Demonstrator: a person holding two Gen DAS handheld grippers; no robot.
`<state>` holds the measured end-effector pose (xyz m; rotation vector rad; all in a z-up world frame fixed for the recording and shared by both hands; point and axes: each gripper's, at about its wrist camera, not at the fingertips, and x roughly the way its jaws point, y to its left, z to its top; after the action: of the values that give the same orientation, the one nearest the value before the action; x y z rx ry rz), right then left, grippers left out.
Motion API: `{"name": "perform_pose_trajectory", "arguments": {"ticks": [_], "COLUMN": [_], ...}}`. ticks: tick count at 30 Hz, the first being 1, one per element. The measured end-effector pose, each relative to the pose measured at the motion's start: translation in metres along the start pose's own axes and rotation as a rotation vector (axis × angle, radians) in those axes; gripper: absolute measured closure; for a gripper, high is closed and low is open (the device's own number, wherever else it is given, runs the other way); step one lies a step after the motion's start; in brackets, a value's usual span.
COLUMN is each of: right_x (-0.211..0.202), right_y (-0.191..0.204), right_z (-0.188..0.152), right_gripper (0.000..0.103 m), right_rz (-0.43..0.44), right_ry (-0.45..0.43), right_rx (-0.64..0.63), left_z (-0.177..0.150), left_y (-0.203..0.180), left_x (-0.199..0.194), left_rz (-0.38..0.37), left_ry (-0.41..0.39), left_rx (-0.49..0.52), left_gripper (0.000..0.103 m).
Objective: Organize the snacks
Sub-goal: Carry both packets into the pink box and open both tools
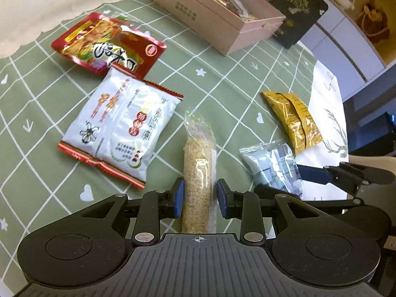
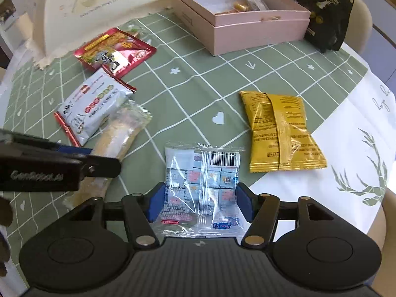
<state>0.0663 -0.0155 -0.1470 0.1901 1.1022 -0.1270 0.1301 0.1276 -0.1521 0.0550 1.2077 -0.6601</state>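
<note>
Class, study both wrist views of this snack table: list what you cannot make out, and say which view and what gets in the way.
- Pink box contents: in both views, its walls hide most of what lies inside.
- Rice-bar packet, near end: left wrist view, covered by the left gripper body.
- Clear sweets packet, bottom edge: right wrist view, hidden under the right gripper.
- Small print on the white packet: too small and blurred.
</note>
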Motion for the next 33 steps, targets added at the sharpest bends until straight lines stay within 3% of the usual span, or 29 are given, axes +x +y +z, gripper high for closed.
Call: {"name": "perform_pose_trajectory", "arguments": {"ticks": [5, 6, 8, 14, 17, 21, 25, 29, 33], "right_x": [0.005, 0.005, 0.004, -0.02, -0.04, -0.073, -0.099, -0.104, -0.093], "right_y": [-0.011, -0.01, -0.008, -0.019, -0.028, -0.046, -0.072, -0.096, -0.106], "right_z": [0.001, 0.002, 0.004, 0.013, 0.02, 0.037, 0.066, 0.095, 0.11], "right_gripper": [0.028, 0.029, 0.043, 0.043, 0.043, 0.043, 0.043, 0.043, 0.043], "right_rz": [0.012, 0.011, -0.001, 0.005, 0.013, 0.027, 0.02, 0.023, 0.052], "right_ry": [-0.057, -0.057, -0.051, -0.034, -0.059, -0.149, -0.269, -0.341, -0.353], "right_rx": [0.028, 0.013, -0.043, -0.089, -0.106, -0.124, -0.082, -0.027, -0.008], "left_z": [0.001, 0.0, -0.002, -0.006, -0.007, -0.006, 0.038, 0.107, 0.181], "left_y": [-0.005, -0.006, -0.009, -0.009, -0.014, -0.031, -0.05, -0.073, -0.077], "left_x": [0.002, 0.002, 0.002, 0.0, -0.001, -0.026, -0.07, -0.1, -0.08], "left_rz": [0.017, 0.019, 0.027, 0.043, 0.063, -0.005, -0.089, -0.061, -0.02], "left_ry": [-0.004, -0.009, -0.017, -0.052, -0.039, -0.117, -0.279, -0.44, -0.507], "left_rx": [0.029, 0.041, 0.057, -0.017, -0.005, 0.04, 0.02, 0.043, 0.003], "left_gripper": [0.069, 0.069, 0.069, 0.069, 0.072, 0.072, 0.072, 0.072, 0.072]}}
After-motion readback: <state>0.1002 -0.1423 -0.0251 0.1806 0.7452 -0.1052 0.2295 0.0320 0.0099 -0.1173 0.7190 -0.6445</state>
